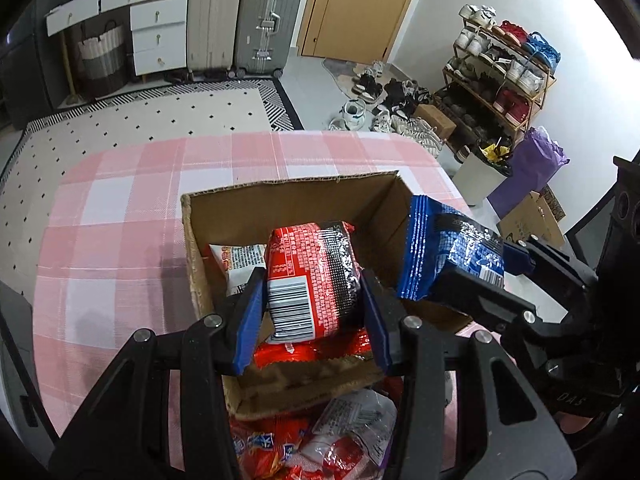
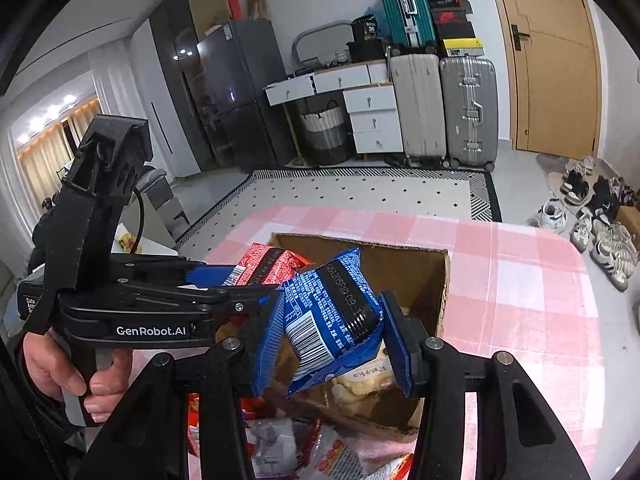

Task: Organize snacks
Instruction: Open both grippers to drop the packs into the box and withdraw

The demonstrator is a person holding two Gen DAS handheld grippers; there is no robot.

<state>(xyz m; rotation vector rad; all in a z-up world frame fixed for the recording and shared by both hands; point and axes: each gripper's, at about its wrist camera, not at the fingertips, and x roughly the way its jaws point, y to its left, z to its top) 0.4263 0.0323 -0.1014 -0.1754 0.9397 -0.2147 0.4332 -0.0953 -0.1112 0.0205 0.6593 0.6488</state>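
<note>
Showing: two hand-held grippers, each carrying a snack pack above an open box on a checked table.
Table [image 1: 120,208]: pink and white cloth; wide bare cloth to the box's left and beyond it; its rounded far edge meets a dotted rug [image 1: 140,116].
Box [image 1: 288,196]: brown cardboard, top open, near the table's front; a white pack [image 1: 236,260] and red packs lie inside.
Loose packs [image 1: 340,440]: red and clear wrappers piled on the cloth just in front of the box.
Red pack [image 1: 312,280]: over the box's middle, long axis running away from the camera, barcode end nearest.
Blue pack [image 2: 332,320]: over the box's right wall, tilted, long axis slanting up and away.
Left gripper [image 1: 316,312]: blue pads clamped on the red pack's sides.
Right gripper [image 2: 332,340]: pads clamped on the blue pack.
Left view only: shoe rack [image 1: 500,80] and purple bag [image 1: 536,164] right of the table.
Right view only: a hand [image 2: 68,372] on the left gripper's handle, and a dark fridge [image 2: 236,92].
</note>
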